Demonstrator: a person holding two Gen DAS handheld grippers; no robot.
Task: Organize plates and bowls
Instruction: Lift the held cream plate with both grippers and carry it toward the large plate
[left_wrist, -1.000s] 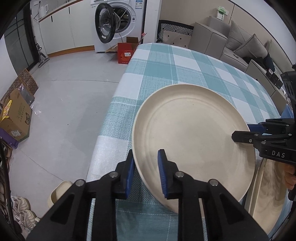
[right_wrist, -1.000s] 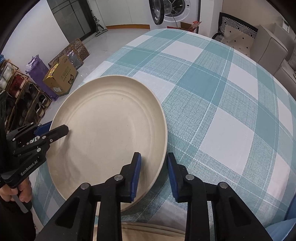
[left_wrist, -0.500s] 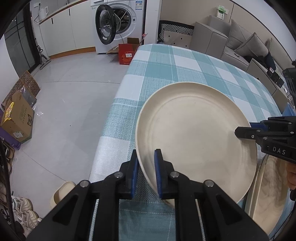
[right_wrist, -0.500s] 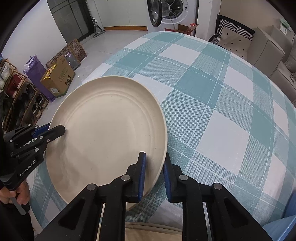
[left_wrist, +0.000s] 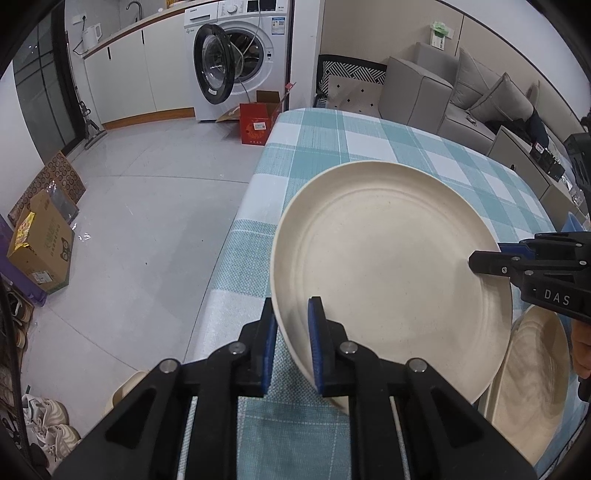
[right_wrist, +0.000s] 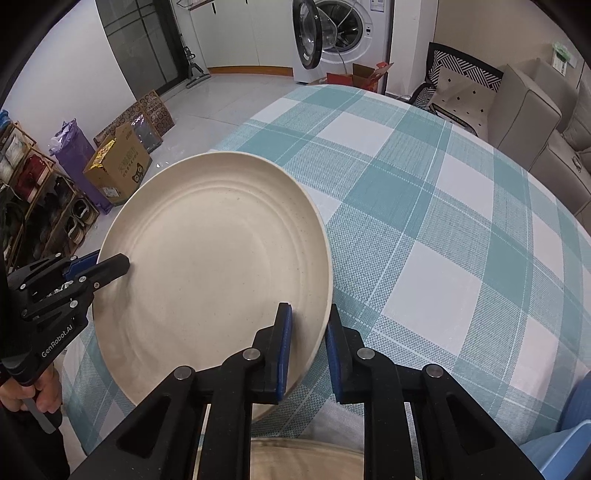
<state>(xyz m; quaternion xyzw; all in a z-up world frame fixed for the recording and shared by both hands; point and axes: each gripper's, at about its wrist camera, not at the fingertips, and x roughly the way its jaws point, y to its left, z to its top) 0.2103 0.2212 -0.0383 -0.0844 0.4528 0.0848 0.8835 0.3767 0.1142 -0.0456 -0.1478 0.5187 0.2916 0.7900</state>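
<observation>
left gripper (left_wrist: 290, 343): i've got it clamped on the near-left rim of the cream plate (left_wrist: 391, 273), blue pads either side of the edge. from the right wrist cam it shows up at the far left (right_wrist: 110, 267), biting the opposite rim.
right gripper (right_wrist: 306, 347): also pinched onto the same plate (right_wrist: 214, 273), one pad on the inside face and one under the rim. its jaws have just been closing, and the rim is between them. in my left cam it pokes in from the right (left_wrist: 484, 262).
plate: held between both grippers over the near-left corner of the table (right_wrist: 424, 221), looks tilted and raised off the cloth, no food on it.
second plate (left_wrist: 532, 384): same cream colour, sitting just beside and lower than the held one, at the bottom right of my left view. can't tell what it rests on.
table: teal and white check cloth, bare past the plate.
hand (right_wrist: 40, 391): a person's fingers wrapped round the left gripper's handle.
background: washing machine (left_wrist: 236, 59) with its door hanging open, grey sofa (left_wrist: 461, 96) behind the table, cardboard box (left_wrist: 40, 240) on the floor.
</observation>
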